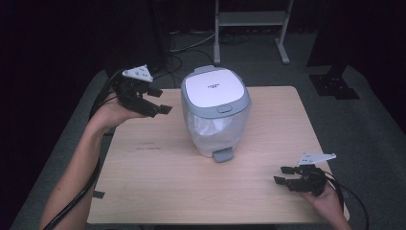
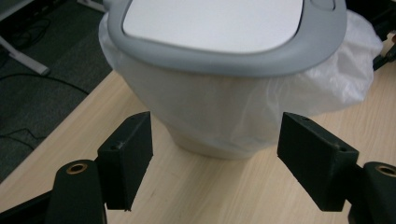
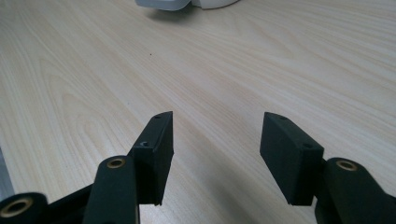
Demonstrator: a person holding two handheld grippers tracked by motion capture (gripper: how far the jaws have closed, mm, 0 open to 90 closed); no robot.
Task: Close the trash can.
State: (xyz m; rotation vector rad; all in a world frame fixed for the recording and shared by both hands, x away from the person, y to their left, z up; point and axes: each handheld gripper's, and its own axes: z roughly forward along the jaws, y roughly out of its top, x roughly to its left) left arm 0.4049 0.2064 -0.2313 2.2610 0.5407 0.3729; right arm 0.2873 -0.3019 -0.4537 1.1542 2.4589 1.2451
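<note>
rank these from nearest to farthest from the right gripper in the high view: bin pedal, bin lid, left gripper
From the right gripper:
1. bin pedal, at the bin's near foot, table centre.
2. bin lid, on top of the bin, farther back.
3. left gripper, at the far left edge.

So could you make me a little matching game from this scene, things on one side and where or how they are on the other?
Things:
1. bin lid
2. pedal
3. left gripper
4. right gripper

Descriptions:
A. open, low at the table's near right corner
B. white panel in a grey rim, closed
C. open, raised beside the bin's top
D. grey, sticking out at the bin's foot

Pairs: 1-B, 2-D, 3-C, 4-A
</note>
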